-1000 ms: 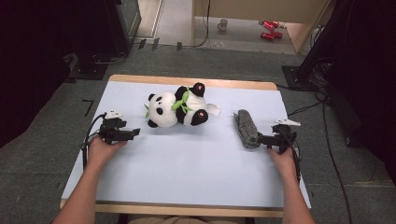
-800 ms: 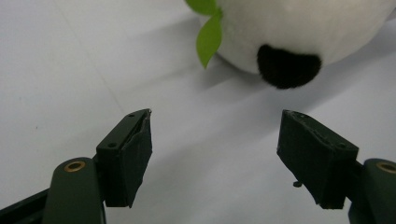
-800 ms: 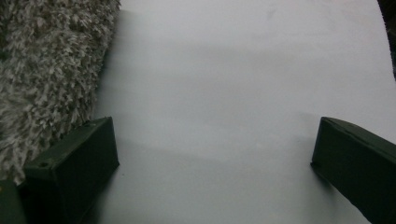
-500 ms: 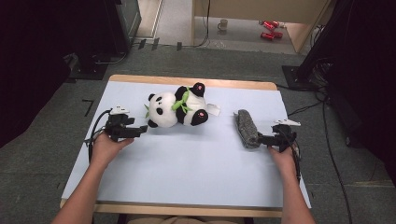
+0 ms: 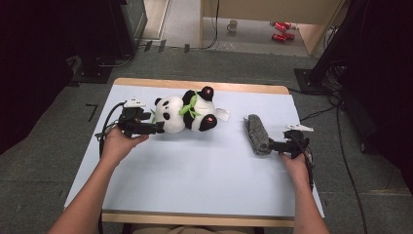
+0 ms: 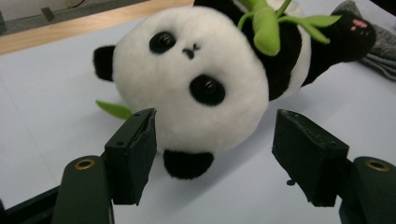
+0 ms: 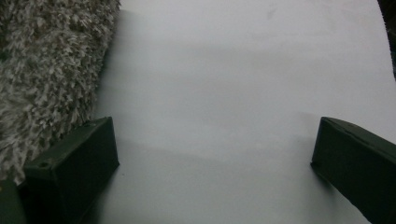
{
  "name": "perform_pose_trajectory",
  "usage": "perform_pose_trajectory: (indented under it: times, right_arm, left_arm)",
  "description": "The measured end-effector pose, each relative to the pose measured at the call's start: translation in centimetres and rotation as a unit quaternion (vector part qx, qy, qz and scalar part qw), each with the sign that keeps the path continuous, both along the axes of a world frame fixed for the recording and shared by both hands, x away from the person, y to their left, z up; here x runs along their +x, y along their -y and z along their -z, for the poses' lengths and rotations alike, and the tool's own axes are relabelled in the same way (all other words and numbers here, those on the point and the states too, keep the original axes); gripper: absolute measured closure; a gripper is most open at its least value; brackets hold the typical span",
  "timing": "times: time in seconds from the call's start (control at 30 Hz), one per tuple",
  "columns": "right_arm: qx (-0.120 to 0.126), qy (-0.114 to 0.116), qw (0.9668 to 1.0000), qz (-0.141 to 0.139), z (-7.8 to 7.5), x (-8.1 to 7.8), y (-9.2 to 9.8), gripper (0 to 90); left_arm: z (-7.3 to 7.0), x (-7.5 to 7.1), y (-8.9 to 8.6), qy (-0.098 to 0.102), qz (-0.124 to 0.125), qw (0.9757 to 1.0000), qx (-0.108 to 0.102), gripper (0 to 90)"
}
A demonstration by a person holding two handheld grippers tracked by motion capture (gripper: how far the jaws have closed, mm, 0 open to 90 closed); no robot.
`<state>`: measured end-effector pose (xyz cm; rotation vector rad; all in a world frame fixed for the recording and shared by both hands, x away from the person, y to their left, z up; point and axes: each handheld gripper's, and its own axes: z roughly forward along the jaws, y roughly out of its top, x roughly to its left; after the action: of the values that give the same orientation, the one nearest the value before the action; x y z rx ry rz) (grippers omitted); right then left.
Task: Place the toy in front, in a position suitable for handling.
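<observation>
On the bench: a pale blue sheet covers the bench (image 5: 195,180), with a wooden edge showing along the far and near sides.
Panda toy: a black-and-white plush panda (image 5: 187,116) lies on its side in the far left-centre part of the bench, head toward the person's left, feet toward the right, with a green leaf collar at its neck.
Panda up close: from the left gripper view the panda (image 6: 196,79) has its face turned to the camera, one black ear low against the bench, and a green leaf poking out beside its head.
Left gripper: the left gripper (image 5: 151,128) is held in the person's left hand just beside the panda's head, pointing at it.
Left fingers: wide apart and lately closing a little; the head sits just beyond and between them, and the pads do not press on it.
Grey cloth: a shaggy grey cloth (image 5: 257,133) lies in a long bundle right of the panda, apart from it.
Right gripper: the right gripper (image 5: 273,145) rests at the near end of the cloth.
Right fingers: wide apart, with bare bench between them; one finger (image 7: 74,158) lies against the edge of the cloth (image 7: 46,74).
</observation>
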<state>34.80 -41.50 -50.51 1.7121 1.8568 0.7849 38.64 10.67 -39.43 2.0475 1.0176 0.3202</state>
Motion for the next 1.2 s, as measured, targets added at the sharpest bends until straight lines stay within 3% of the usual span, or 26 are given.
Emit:
perform_pose_trajectory:
  times: [0.43, 0.8, 0.97, 1.2]
  right_arm:
    - [0.000, 0.000, 1.0000, 0.000, 0.0, 0.0, 0.0, 0.0]
    - [0.001, -0.001, 1.0000, 0.001, 0.0, 0.0, 0.0, 0.0]
    - [0.001, -0.001, 1.0000, 0.001, 0.0, 0.0, 0.0, 0.0]
    - [0.002, -0.002, 1.0000, 0.001, 0.0, 0.0, 0.0, 0.0]
  left_arm:
    - [-1.4, 1.6, 2.4, 0.000, 0.023, 0.9997, 0.005, 29.0]
    - [-2.2, 3.4, 5.9, 0.005, 0.051, 0.9986, 0.014, 29.2]
    - [-2.3, 3.8, 7.0, 0.010, 0.058, 0.9982, 0.010, 29.4]
    - [-1.7, 4.6, 8.4, 0.006, 0.063, 0.9978, 0.020, 29.1]
